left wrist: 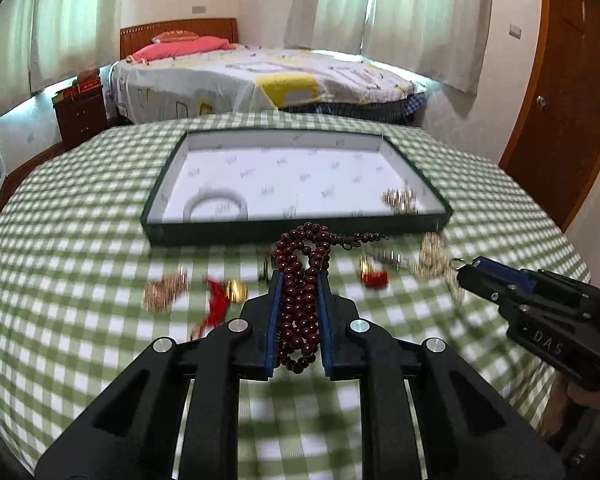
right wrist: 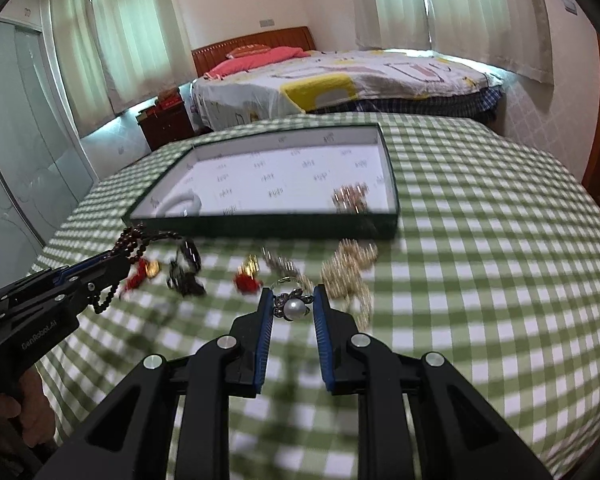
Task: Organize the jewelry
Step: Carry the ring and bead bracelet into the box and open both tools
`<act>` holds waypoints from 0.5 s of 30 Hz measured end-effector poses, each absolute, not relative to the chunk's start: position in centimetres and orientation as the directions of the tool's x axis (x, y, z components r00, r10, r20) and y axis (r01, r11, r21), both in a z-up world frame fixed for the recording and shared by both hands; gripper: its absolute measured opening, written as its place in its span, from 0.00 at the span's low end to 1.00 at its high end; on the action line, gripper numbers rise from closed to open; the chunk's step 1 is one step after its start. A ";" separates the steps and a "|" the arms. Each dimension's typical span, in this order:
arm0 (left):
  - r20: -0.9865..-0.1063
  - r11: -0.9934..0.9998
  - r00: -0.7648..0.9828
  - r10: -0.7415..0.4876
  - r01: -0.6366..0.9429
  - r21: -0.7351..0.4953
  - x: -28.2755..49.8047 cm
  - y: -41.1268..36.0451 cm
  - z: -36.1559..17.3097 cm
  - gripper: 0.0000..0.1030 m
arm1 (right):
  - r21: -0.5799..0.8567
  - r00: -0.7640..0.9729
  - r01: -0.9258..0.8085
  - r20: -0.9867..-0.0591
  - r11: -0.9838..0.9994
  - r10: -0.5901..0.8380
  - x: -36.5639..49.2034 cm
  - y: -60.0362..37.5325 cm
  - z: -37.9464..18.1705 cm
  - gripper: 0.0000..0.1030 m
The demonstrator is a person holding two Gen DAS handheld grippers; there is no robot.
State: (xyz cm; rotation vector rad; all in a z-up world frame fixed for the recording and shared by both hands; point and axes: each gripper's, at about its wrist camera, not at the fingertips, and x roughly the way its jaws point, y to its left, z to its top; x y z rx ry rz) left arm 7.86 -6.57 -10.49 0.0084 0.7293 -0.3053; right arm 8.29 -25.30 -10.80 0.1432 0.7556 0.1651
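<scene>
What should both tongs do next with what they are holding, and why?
Probably carry both forward over the tray rim and release: the left tongs clamp the dark bead string, the right tongs pinch the pearl ring, and the tray has bare floor.

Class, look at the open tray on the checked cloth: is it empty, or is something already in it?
Not empty. The tray holds a white bangle and gold jewelry.

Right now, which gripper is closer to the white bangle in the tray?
Left. The left gripper, holding dark beads, sits just before the tray's near wall, nearer the white bangle. The right gripper, holding a pearl ring, is farther right.
</scene>
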 end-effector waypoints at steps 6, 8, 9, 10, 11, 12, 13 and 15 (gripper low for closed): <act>-0.614 0.953 0.736 -0.286 0.286 -0.101 11.5 -7.7 -8.7 0.16 | 0.157 0.755 -0.135 -0.624 0.978 0.204 12.1 -24.0 -8.7 0.21; -0.602 0.952 0.744 -0.291 0.290 -0.102 13.0 -8.2 -8.3 0.16 | 0.147 0.762 -0.142 -0.615 0.979 0.203 13.2 -23.7 -8.2 0.21; -0.600 0.952 0.745 -0.292 0.290 -0.103 13.5 -8.4 -8.2 0.16 | 0.141 0.768 -0.146 -0.608 0.979 0.202 14.1 -23.5 -7.9 0.21; -0.598 0.951 0.745 -0.294 0.291 -0.105 14.5 -8.7 -8.1 0.16 | 0.138 0.770 -0.146 -0.605 0.980 0.200 14.5 -23.5 -7.8 0.21; -0.598 0.951 0.745 -0.295 0.291 -0.106 15.1 -8.8 -8.0 0.16 | 0.136 0.774 -0.146 -0.602 0.980 0.199 15.1 -23.5 -7.6 0.21; -0.597 0.951 0.746 -0.294 0.290 -0.106 15.9 -9.1 -8.0 0.16 | 0.137 0.777 -0.146 -0.597 0.980 0.199 15.8 -23.5 -7.4 0.21; -0.598 0.952 0.747 -0.292 0.288 -0.105 16.6 -9.2 -8.0 0.16 | 0.137 0.780 -0.144 -0.594 0.980 0.198 16.3 -23.6 -7.3 0.21; -0.605 0.954 0.745 -0.281 0.282 -0.096 18.0 -9.6 -8.4 0.16 | 0.135 0.780 -0.141 -0.595 0.981 0.194 17.7 -23.7 -7.3 0.21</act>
